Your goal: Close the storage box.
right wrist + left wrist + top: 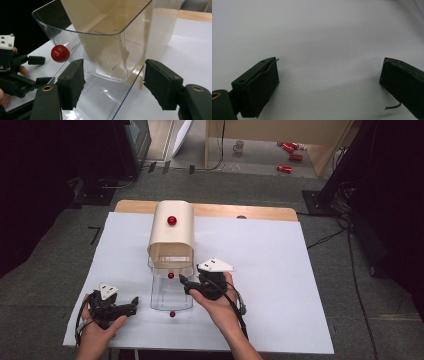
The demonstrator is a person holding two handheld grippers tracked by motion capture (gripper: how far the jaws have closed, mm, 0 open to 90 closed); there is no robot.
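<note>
A beige curved housing [171,232] with a red knob [171,220] on top stands mid-table. Out of its front comes a clear plastic drawer [170,267] with a red knob [171,275]; below it a longer clear tray [171,295] reaches toward me and ends in another red knob [172,313]. My right gripper [184,282] is open at the tray's right side. In the right gripper view its jaws [113,77] stand apart around the drawer's [107,50] near corner without pressing it, with the red knob [60,53] to the left. My left gripper [134,304] rests open left of the tray, with bare table between its jaws [329,75].
A white sheet [280,270] covers the wooden table [260,212], with wide bare areas right and left of the housing. Beyond the table on the floor are red cans [289,156] and a mug [239,146]. Dark equipment stands at both sides.
</note>
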